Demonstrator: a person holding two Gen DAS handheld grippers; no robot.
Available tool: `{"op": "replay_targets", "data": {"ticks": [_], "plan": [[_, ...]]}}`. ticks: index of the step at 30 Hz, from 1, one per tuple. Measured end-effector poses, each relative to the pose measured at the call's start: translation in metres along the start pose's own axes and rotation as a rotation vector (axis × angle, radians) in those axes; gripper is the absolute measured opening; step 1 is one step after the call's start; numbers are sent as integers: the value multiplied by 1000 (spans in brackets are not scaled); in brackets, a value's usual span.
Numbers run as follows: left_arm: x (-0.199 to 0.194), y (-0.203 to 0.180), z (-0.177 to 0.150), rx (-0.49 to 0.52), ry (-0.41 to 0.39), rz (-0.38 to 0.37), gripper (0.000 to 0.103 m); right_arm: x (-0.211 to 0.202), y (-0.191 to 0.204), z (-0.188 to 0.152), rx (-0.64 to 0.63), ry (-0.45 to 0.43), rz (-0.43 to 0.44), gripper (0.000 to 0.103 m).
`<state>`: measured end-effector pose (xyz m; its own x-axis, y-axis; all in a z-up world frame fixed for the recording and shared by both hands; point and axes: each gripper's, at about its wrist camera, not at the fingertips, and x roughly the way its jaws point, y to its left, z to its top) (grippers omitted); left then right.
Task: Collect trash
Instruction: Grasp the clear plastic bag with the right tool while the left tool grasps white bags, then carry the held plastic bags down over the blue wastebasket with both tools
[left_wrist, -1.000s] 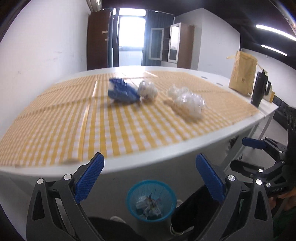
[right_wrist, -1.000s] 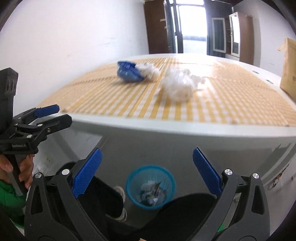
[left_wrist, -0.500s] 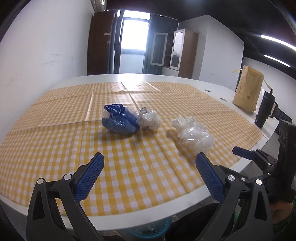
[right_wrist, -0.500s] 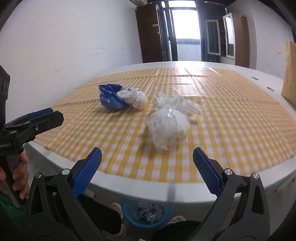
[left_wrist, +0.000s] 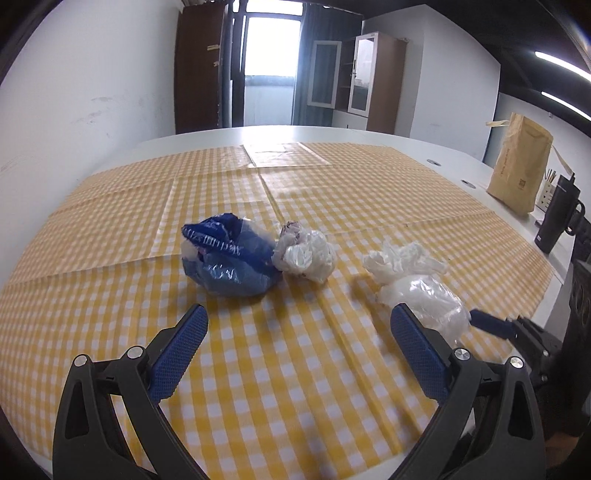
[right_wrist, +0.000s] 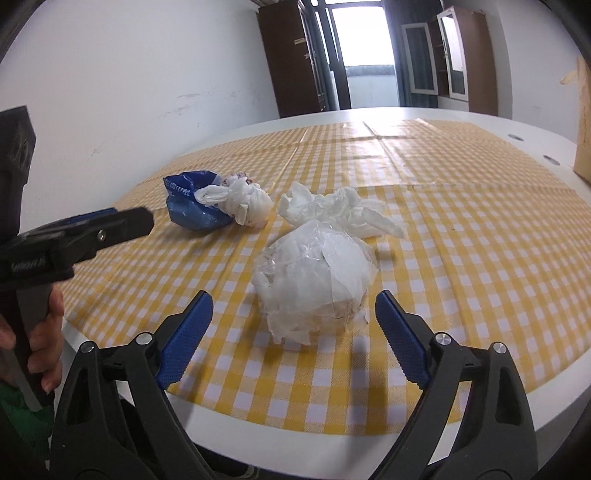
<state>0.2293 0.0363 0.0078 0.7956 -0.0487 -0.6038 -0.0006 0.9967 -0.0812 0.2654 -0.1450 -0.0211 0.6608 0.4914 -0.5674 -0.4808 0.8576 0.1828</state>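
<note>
A white tabletop (left_wrist: 448, 157) carries a yellow-checked cloth (left_wrist: 110, 280) in a white-walled room with brown cabinets. A brown paper bag (left_wrist: 519, 171) stands at its far right. Near the front edge lies the clear plastic bundle (right_wrist: 317, 280), knotted tail pointing away. Left of it, the blue bag (left_wrist: 229, 266) touches a small white bundle (left_wrist: 306, 253). The left tongs (left_wrist: 299, 363) and right tongs (right_wrist: 293, 341) gape wide, holding nothing; the right ones sit just before the clear bundle.
</note>
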Motion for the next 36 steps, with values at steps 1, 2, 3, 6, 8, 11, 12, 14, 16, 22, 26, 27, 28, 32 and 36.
{"op": "replay_targets", "data": {"ticks": [1,2,3,6,8,11,12,14,16,22,26,27,28,32,36], "plan": [[5,-1,4,1,5,0,97,2,0,0,0,4,5,80],[10,-4,8,5,10,-1,97,5,-1,1,3,9,13,79],[16,-6,13,9,17,1,97,7,-1,2,7,11,22,77],[34,-14,25,33,35,23,97,12,-1,4,6,21,34,71],[45,-16,32,46,45,28,97,15,-4,3,14,30,36,66],[64,-17,40,50,68,45,97,21,-9,3,42,47,51,57],[72,-16,41,45,79,46,97,23,-10,3,49,52,59,53],[82,-14,42,35,99,46,96,24,-10,4,45,50,62,51],[91,-14,42,37,116,42,94,23,-10,3,35,48,63,47],[101,-10,38,8,154,38,58,22,-11,2,28,47,59,42],[92,-11,33,4,132,31,55,20,-10,1,19,42,55,39],[90,-12,33,4,128,29,55,18,-9,1,17,39,54,39],[87,-14,32,6,123,26,55,16,-9,1,16,35,54,38],[69,-19,32,22,87,26,55,5,-5,4,1,9,53,37],[48,-21,29,35,55,35,55,-5,-3,5,-3,-7,59,37]]}}
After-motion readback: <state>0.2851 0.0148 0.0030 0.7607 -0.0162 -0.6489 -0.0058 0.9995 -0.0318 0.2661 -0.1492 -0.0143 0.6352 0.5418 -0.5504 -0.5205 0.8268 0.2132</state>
